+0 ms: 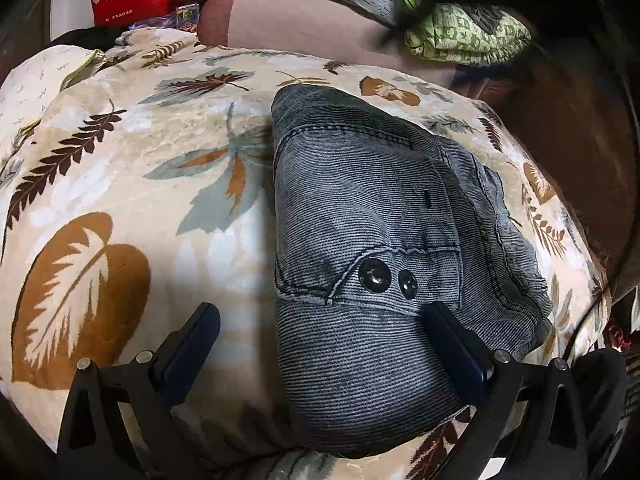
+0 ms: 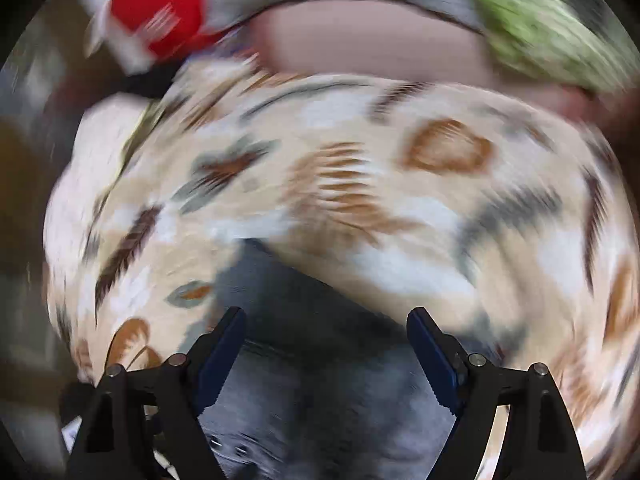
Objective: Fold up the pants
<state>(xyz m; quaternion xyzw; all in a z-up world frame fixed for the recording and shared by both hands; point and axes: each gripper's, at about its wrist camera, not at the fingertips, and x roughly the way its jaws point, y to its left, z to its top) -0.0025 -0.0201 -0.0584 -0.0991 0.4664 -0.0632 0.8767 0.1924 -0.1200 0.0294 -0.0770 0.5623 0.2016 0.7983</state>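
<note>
**One compact bundle: folding looks nearly finished**

The leaf-print blanket (image 1: 120, 200) carries the grey jeans (image 1: 380, 240), already folded into a thick packet, snap buttons (image 1: 374, 275) on top. Left tongs (image 1: 324, 328) stand apart, one pad touching denim. Right tongs (image 2: 326, 334), blurred, gape empty above the jeans. Probably only tidying remains.

The pants (image 1: 372, 216) are grey-blue denim, folded into a compact bundle lying on a leaf-print blanket (image 1: 120, 208), right of its middle, with two dark buttons (image 1: 386, 277) facing up near the near end.
</note>
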